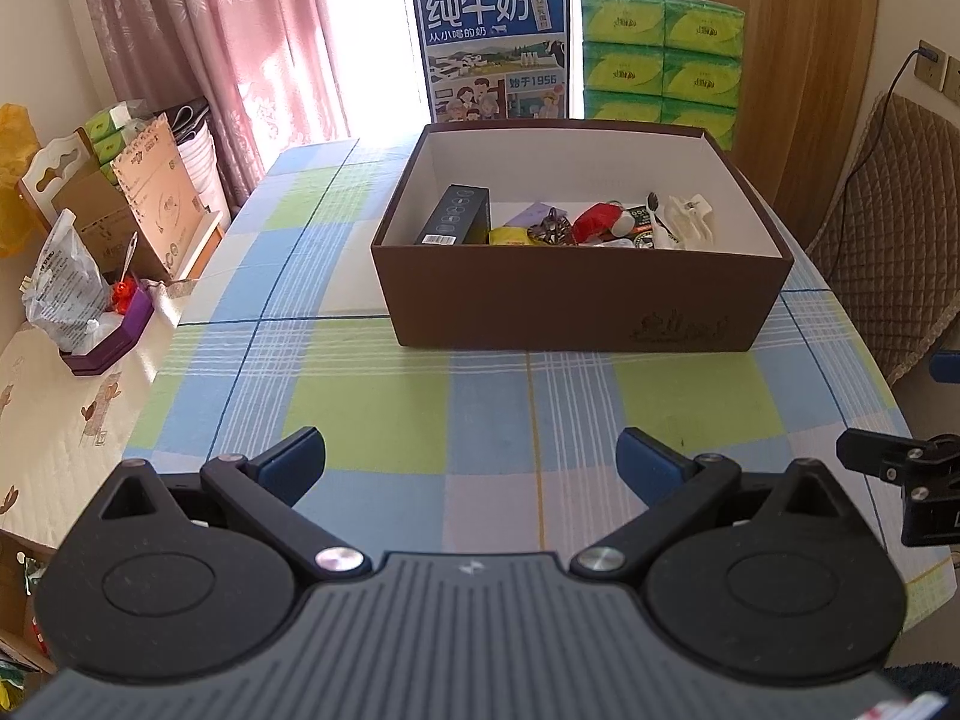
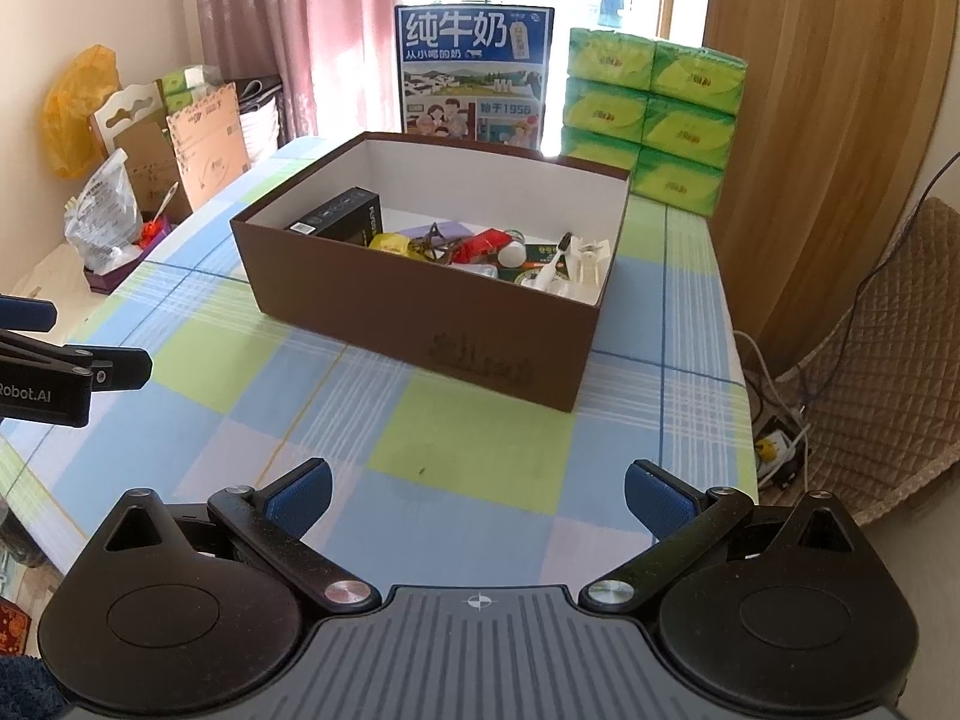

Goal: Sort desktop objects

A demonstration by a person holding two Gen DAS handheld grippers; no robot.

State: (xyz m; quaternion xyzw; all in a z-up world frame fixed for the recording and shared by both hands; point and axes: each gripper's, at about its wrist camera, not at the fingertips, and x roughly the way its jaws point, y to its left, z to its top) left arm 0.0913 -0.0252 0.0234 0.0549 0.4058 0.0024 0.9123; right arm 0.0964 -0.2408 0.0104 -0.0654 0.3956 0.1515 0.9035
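Observation:
A brown cardboard box [image 1: 576, 306] [image 2: 420, 324] with a white inside stands on the checked tablecloth [image 1: 480, 414] [image 2: 456, 438]. It holds a black carton [image 1: 454, 214] [image 2: 336, 217], a yellow packet [image 1: 507, 235], a red packet [image 1: 594, 220] [image 2: 480, 246], a toothbrush [image 2: 555, 261] and a white clip [image 1: 690, 219]. My left gripper [image 1: 471, 462] is open over bare cloth near the front edge, well short of the box. My right gripper [image 2: 478, 495] is also open and holds nothing. Each gripper shows at the other view's edge.
A blue milk carton box [image 1: 495, 54] and stacked green tissue packs [image 1: 660, 60] stand behind the brown box. A side table on the left carries cardboard boxes [image 1: 138, 204], a plastic bag [image 1: 63, 288] and a purple box [image 1: 114, 336]. A quilted chair [image 2: 870, 372] stands on the right.

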